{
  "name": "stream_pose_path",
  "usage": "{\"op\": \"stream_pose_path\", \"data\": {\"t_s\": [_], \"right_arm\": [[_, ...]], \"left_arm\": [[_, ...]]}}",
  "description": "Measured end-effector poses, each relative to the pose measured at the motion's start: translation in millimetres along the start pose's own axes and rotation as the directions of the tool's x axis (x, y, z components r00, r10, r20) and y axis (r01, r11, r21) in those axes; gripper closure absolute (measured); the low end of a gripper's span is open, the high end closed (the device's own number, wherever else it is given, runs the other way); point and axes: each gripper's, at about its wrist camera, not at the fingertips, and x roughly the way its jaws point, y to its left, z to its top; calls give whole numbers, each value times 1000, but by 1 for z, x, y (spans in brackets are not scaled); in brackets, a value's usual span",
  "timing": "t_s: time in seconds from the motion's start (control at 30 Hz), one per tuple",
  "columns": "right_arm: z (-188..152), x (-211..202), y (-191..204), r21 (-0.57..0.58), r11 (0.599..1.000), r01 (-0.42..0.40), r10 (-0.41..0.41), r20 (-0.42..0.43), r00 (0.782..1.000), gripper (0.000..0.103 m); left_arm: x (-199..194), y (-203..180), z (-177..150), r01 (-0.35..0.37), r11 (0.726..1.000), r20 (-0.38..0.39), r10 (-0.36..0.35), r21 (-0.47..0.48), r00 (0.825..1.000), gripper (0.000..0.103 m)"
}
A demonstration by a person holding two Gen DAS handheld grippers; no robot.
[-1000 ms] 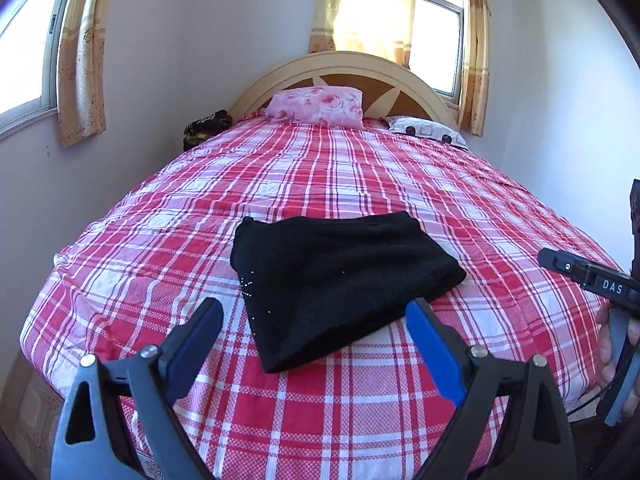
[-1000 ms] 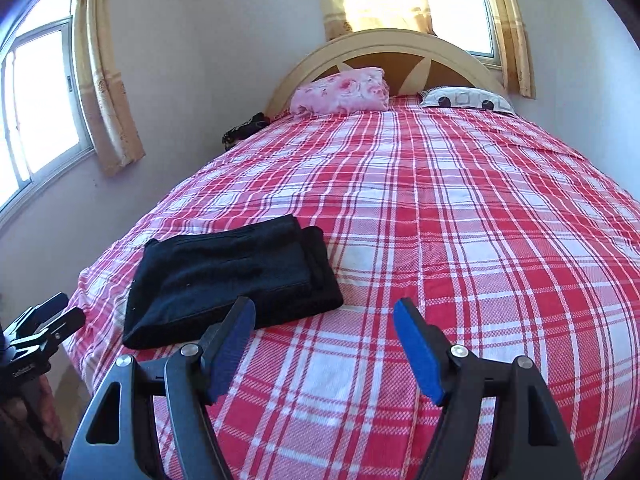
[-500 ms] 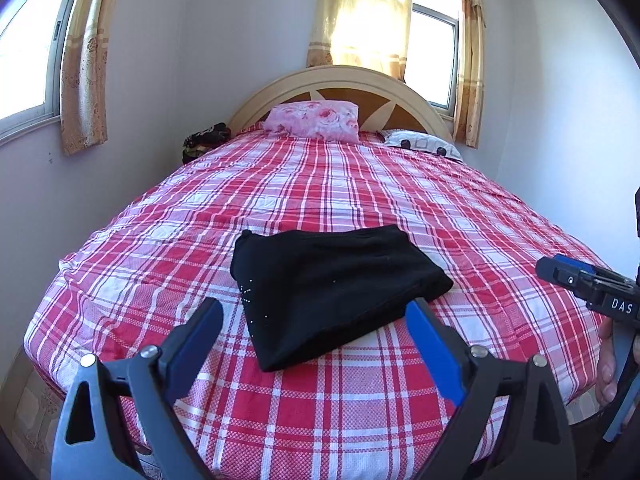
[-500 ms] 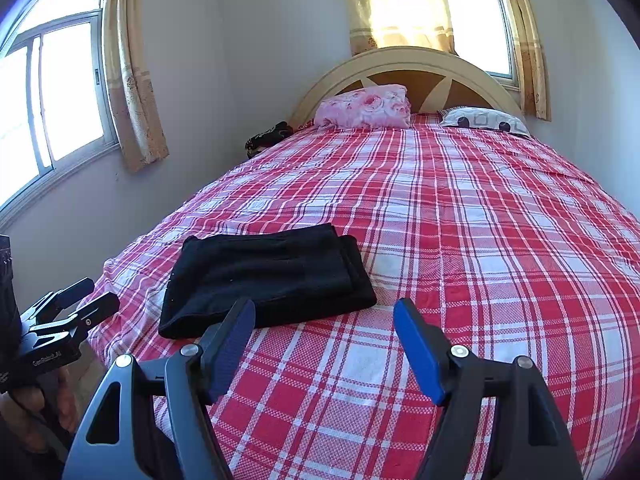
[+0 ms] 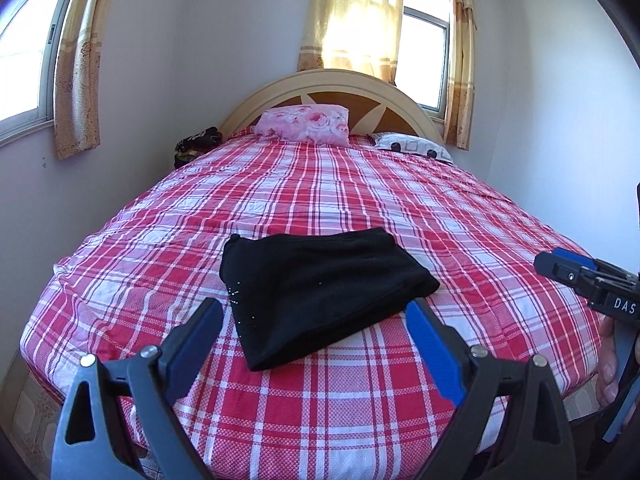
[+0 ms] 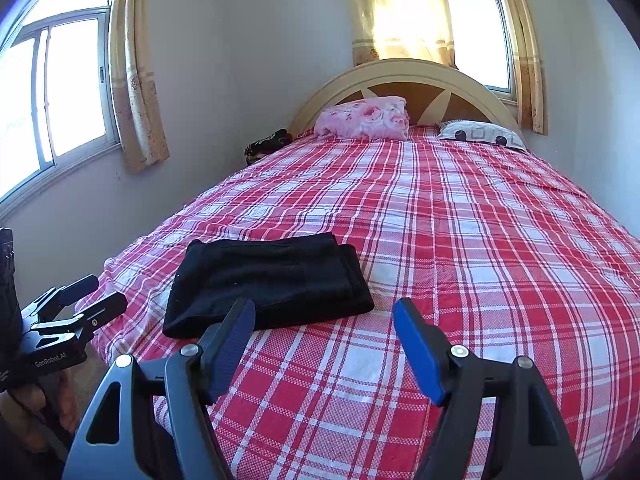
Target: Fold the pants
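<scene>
Where the red-and-white checked bedspread point(image 5: 320, 184) nears the foot of the bed, the black pants point(image 5: 320, 284) lie folded into a flat, compact rectangle, their stacked layers showing along one edge in the right wrist view point(image 6: 268, 280). Nothing rests on them or crosses them. Both tools hang short of the mattress edge, apart from the cloth: the left gripper point(image 5: 314, 330) has its jaws spread wide and empty, and the right gripper point(image 6: 323, 326) likewise stands with jaws parted, holding nothing. Farther up the bed, a pink floral pillow point(image 5: 304, 124) leans against the arched headboard point(image 5: 332, 80), with a white patterned pillow point(image 5: 412, 147) beside it. A dark bundle point(image 5: 196, 147) by the wall is too small to identify. Curtains point(image 5: 76, 80) frame bright, washed-out windows.
</scene>
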Motion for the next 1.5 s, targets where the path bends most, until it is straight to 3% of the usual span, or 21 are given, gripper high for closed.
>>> {"op": "stream_pose_path", "data": {"t_s": [0.37,1.5], "right_arm": [[3,-14,4,-16,1000,8,-8,29,1000,30],[-1,-17,9,-32,999,9,-7,40,999,30]], "left_arm": [[-6,-1,4,-12,1000,13,12,15,1000,0],[-7,8,7,-34,999,6,34,-26,999,0]]}}
